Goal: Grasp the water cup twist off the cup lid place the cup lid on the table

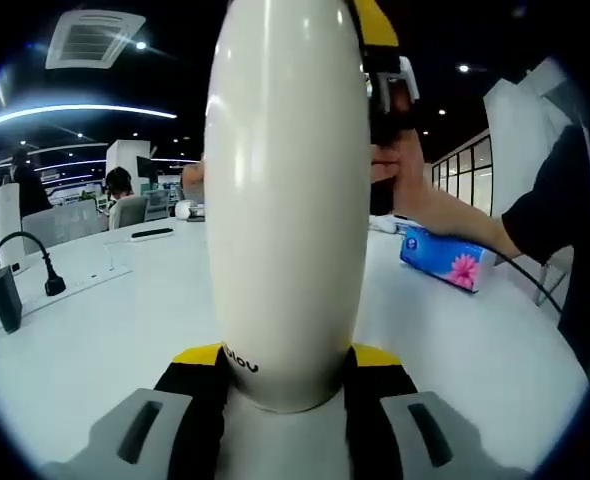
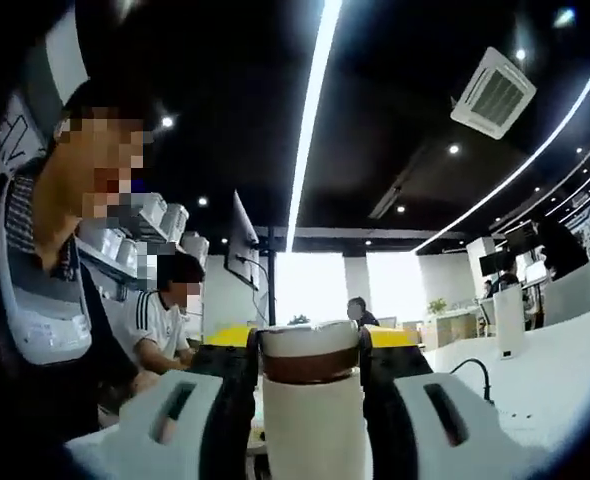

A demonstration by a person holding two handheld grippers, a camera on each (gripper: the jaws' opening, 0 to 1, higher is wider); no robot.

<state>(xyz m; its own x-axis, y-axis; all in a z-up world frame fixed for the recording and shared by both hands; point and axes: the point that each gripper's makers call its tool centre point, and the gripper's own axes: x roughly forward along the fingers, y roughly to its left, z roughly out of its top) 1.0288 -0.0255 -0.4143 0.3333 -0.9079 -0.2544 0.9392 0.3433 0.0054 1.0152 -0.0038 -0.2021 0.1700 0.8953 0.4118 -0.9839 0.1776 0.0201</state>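
Just one water cup [image 1: 287, 200], two grippers [image 1: 287, 385] [image 2: 310, 352].

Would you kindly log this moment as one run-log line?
left hand-held gripper: shut on water cup | right hand-held gripper: shut on cup lid | lid: on cup, not on table

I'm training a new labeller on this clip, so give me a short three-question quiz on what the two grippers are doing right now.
1. True or false: the left gripper is shut on the body of the water cup.
2. What does the right gripper clamp? A) the blue tissue pack B) the cup lid C) a power cable
3. Fill in: the tissue pack lies on the white ____.

Key: 1 true; 2 B; 3 table.
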